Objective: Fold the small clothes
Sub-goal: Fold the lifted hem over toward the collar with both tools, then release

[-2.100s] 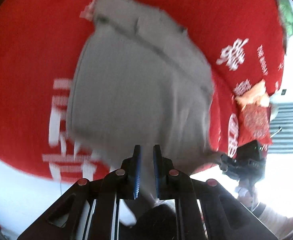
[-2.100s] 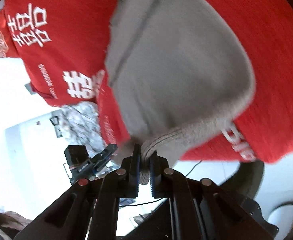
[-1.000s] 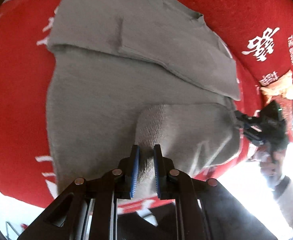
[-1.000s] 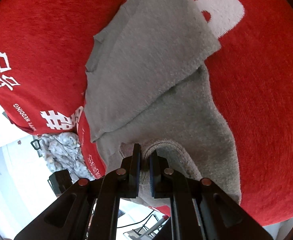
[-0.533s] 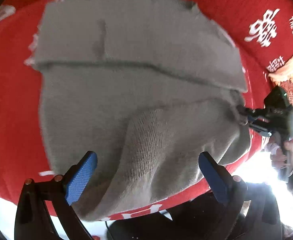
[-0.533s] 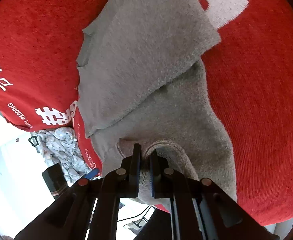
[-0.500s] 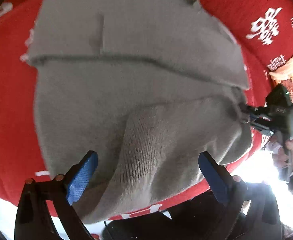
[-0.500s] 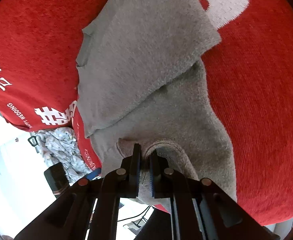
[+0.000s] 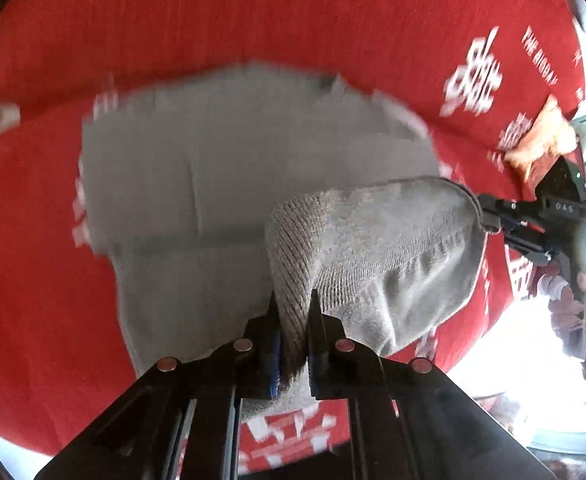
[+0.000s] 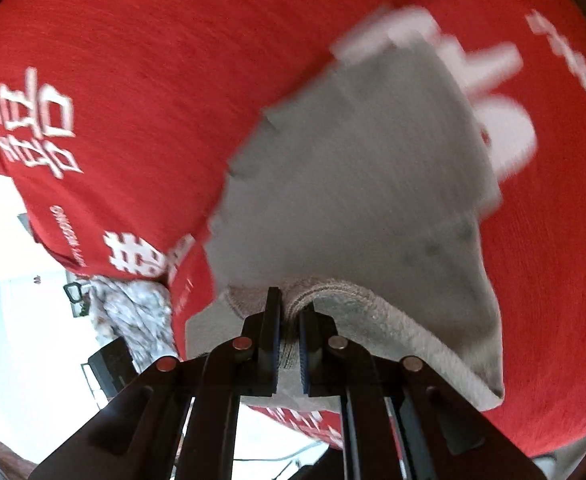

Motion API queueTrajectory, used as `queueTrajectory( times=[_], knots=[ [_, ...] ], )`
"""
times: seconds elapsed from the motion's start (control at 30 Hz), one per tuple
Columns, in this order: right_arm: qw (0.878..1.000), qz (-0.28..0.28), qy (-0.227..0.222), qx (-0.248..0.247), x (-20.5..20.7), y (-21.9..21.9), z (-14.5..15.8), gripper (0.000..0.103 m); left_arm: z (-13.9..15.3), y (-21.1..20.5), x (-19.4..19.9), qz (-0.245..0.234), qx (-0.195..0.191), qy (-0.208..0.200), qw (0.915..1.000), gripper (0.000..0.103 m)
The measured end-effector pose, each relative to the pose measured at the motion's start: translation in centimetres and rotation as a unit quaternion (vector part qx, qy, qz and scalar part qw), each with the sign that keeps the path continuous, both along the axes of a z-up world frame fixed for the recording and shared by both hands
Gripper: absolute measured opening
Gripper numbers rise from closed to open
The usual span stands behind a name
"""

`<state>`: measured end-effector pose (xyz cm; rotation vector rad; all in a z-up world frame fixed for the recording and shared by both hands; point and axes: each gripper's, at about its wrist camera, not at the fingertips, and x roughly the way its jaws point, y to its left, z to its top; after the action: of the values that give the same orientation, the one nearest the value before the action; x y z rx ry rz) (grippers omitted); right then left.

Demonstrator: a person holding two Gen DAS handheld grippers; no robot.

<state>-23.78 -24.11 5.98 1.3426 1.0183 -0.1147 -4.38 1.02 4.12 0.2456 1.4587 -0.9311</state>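
A grey knit garment [image 9: 213,168] lies flat on a red blanket [image 9: 253,20], its upper part folded over. Its ribbed hem [image 9: 373,248] is lifted off the blanket and stretched between both grippers. My left gripper [image 9: 291,300] has its jaws closing, and the pads press on one end of the hem. My right gripper [image 9: 483,216] pinches the other end at the right of the left wrist view. In the right wrist view the right gripper [image 10: 290,300] is shut on the thick hem edge, with the garment [image 10: 353,180] spread beyond it on the blanket [image 10: 133,60].
An orange item [image 9: 541,144] lies at the blanket's far right corner. A person's hand [image 9: 569,304] holds the right gripper's handle. A patterned grey-white cloth [image 10: 133,312] and a black device [image 10: 109,364] sit below the blanket's left edge. Bright floor surrounds the blanket.
The left gripper stood wide open half a second ago and is now closed on the ribbed hem. Both grippers have risen, lifting the hem off the blanket.
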Motion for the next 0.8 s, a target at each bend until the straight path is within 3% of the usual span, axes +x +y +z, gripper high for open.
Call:
queueTrajectory(
  times=[0.1,0.2,0.27,0.33,0.43,0.53,0.57,0.67,0.73,0.8],
  knots=[
    [0.999,-0.003,-0.017,-0.028,3.2,-2.6,1.5,0.008,1.4,-2.3,3.2,0.005,-0.021,-0.043,0.9988,0.011],
    [0.999,-0.007,-0.017,-0.042,6.1,-4.8,0.7,0.008,1.1,-5.1,6.5,0.013,-0.021,-0.094,0.9953,0.011],
    [0.999,-0.013,-0.004,-0.044,8.1,-6.0,-1.0,0.008,-0.3,-6.1,8.5,0.026,-0.001,-0.132,0.9910,0.011],
    [0.999,-0.023,0.020,-0.040,9.9,-7.1,-3.6,0.008,-2.5,-7.7,10.2,0.044,0.045,-0.167,0.9839,0.011],
    [0.997,-0.032,0.060,-0.039,11.4,-7.8,-7.4,0.008,-5.7,-7.7,12.3,0.068,0.095,-0.164,0.9796,0.011],
    [0.994,-0.049,0.092,-0.026,11.4,-7.9,-10.0,0.014,-6.8,-5.8,13.7,0.099,0.103,-0.136,0.9803,0.011],
    [0.994,-0.059,0.094,-0.020,11.2,-7.9,-10.2,0.023,-6.7,-5.0,14.0,0.107,0.100,-0.132,0.9804,0.015],
    [0.994,-0.070,0.082,-0.022,10.4,-7.6,-9.1,0.046,-6.3,-2.2,15.2,0.130,0.098,-0.131,0.9779,0.080],
    [0.995,-0.047,0.081,-0.047,10.4,-6.7,-7.6,0.046,-5.8,-0.5,15.5,0.136,0.089,-0.139,0.9769,0.081],
    [0.994,-0.003,0.078,-0.075,10.9,-5.1,-6.3,0.046,-6.4,-0.1,16.1,0.125,0.098,-0.119,0.9801,0.081]
  ],
)
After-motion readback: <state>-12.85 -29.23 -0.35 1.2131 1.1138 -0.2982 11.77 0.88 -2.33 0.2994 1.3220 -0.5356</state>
